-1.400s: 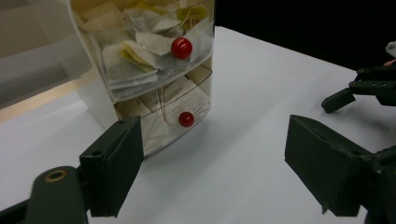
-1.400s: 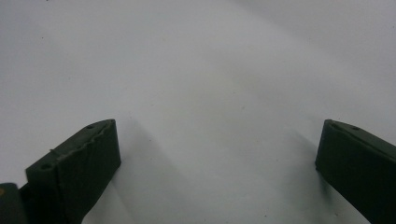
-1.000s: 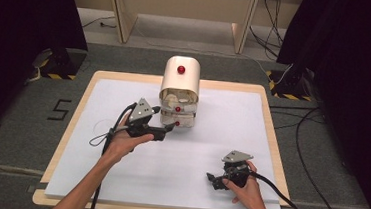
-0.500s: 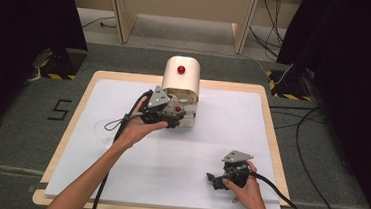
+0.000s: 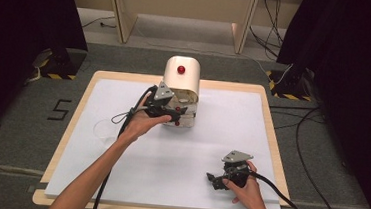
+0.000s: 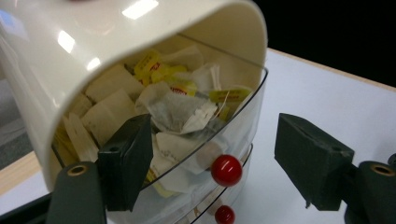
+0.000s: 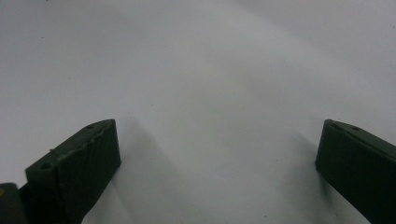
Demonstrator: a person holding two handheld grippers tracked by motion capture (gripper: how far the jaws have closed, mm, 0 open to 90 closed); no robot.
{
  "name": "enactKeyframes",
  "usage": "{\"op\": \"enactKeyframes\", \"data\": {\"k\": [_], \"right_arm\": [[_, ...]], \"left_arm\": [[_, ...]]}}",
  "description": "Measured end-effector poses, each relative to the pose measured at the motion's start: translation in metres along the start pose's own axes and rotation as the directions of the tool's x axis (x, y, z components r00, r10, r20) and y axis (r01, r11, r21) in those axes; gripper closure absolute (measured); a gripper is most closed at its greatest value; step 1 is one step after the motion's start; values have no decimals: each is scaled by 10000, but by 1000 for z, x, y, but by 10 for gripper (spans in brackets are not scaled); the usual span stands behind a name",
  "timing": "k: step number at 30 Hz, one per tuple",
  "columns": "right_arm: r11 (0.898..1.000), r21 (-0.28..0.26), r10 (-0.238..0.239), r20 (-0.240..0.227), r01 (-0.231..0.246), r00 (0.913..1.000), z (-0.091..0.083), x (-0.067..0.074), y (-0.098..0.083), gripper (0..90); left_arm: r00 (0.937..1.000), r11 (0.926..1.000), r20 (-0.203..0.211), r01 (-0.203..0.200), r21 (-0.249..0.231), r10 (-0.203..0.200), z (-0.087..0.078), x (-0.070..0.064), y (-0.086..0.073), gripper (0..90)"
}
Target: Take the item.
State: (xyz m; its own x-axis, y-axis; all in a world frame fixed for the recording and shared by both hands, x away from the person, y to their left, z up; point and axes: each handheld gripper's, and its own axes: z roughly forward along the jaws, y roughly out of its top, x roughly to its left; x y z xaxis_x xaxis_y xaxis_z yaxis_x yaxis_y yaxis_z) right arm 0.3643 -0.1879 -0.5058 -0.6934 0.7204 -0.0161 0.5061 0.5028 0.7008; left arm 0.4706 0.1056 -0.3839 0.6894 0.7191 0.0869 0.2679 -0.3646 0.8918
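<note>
since the earlier frame left gripper [image 5: 176,116] has reached the tea bag dispenser [image 5: 181,79]; its spread jaws, just closing slightly, flank a red drawer knob [image 6: 226,170]. nearer, right gripper [image 5: 213,179] rests spread on the table [image 5: 221,132].

Wore no sleeves on either forearm, both bare to the elbow. Carried a black left gripper [image 5: 168,114] topped by a grey three-cornered plate, with a black cable looping off it. Carried a matching right gripper [image 5: 218,181], same grey plate, with a black cable trailing behind. Had thick, blocky dark-green jaws in both gripper views, matte, with small round screw holes near the tips and brass-ringed holes lower down.
</note>
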Motion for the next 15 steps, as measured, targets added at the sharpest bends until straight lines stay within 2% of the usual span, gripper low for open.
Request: {"op": "enactKeyframes", "data": {"k": [7, 10, 15], "right_arm": [[10000, 7, 22, -2, -22, 10000, 0, 0, 0, 5], [10000, 9, 23, -4, -23, 10000, 0, 0, 0, 5], [10000, -2, 5, -4, -5, 10000, 0, 0, 0, 5]], "left_arm": [[9997, 9994, 49, -256, 223, 255, -3, -4, 1, 263], [9997, 9994, 140, -198, 283, 194, -6, -5, 0, 263], [9991, 9979, 201, -396, 517, 386, -14, -15, -3, 264]]}}
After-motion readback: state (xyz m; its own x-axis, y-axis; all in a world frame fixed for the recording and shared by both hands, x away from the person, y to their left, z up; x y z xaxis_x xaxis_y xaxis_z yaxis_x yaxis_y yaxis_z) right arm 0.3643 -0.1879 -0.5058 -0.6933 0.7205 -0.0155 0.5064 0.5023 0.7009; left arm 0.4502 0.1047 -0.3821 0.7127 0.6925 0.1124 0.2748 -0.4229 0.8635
